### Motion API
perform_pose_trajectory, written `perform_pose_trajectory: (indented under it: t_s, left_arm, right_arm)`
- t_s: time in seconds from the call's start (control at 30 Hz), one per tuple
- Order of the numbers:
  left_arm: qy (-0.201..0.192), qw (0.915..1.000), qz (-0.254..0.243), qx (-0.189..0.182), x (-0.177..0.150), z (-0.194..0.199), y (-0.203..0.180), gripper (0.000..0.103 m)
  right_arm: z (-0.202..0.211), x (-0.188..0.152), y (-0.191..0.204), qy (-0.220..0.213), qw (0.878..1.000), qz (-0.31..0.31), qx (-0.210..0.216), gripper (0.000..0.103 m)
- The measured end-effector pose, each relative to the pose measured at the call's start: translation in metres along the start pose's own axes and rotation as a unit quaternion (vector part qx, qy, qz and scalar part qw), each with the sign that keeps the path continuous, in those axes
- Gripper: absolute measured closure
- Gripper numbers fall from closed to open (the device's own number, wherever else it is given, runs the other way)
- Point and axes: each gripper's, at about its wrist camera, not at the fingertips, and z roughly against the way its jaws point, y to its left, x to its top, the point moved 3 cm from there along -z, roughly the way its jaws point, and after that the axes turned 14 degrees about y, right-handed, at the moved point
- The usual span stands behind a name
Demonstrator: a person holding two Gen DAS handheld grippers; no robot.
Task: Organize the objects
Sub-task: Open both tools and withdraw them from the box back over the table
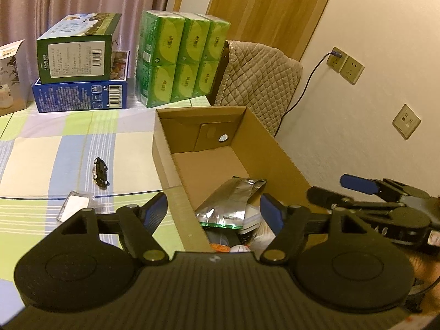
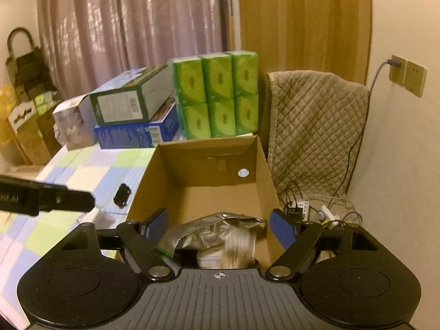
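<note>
An open cardboard box stands on the checked tablecloth. Inside its near end lie a crumpled silver foil bag and other small items under it. My left gripper hovers open over the box's near left wall with nothing between its fingers. My right gripper is open above the box's near end, empty; it also shows at the right of the left wrist view as the right gripper. A small black toy car and a clear plastic packet lie on the cloth left of the box.
Stacked green and blue cartons and a block of green tissue packs stand at the table's far edge. A quilt-covered chair is behind the box. Wall sockets and a power strip are to the right.
</note>
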Motion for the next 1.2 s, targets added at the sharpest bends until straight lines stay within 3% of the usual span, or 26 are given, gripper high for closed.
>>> perform_pose_trajectory:
  t_s: [0.43,1.2]
  left_arm:
    - [0.0,0.9997,0.005,0.025,-0.015,0.009,0.022,0.025]
    - [-0.025,0.9951,0.033,0.089,-0.049,0.069,0.099,0.008]
  right_arm:
    - [0.011,-0.007,0.007,0.015,1.0,-0.004,-0.001,0.025]
    - [0.012,-0.011,0.091,0.023,0.999,0.039,0.023,0.025]
